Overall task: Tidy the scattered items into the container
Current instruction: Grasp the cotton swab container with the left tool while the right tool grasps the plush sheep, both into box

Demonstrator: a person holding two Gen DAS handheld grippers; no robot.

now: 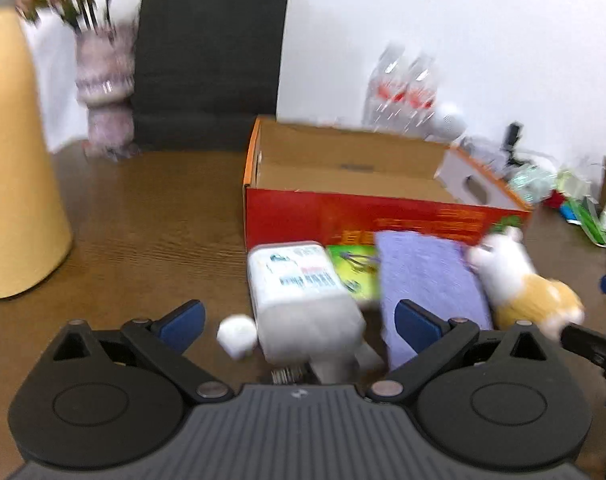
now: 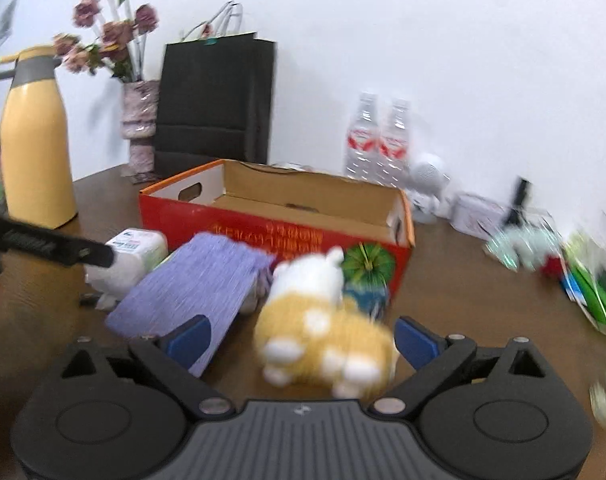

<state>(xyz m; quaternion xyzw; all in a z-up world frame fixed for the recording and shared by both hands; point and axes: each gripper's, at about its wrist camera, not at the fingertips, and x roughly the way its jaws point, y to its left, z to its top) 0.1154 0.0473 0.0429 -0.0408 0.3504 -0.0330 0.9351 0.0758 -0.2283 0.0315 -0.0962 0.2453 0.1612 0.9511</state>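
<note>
An open red cardboard box (image 1: 383, 212) stands on the brown table; it also shows in the right wrist view (image 2: 279, 232). In front of it lie a white wipes pack (image 1: 299, 292), a purple cloth (image 1: 427, 280) and a yellow-and-white plush toy (image 1: 519, 280). My left gripper (image 1: 299, 320) is open around the wipes pack. My right gripper (image 2: 303, 336) is open, with the plush toy (image 2: 323, 320) between its fingers. The purple cloth (image 2: 195, 292) and wipes pack (image 2: 135, 252) lie to the left of it. A small white ball (image 1: 237, 334) lies beside the wipes pack.
A yellow thermos (image 2: 35, 140), a vase of flowers (image 2: 141, 120) and a black paper bag (image 2: 215, 108) stand at the back left. Two water bottles (image 2: 377, 140) stand behind the box. Green and blue clutter (image 2: 583, 276) lies at the right. A green decoration (image 2: 367, 266) rests against the box.
</note>
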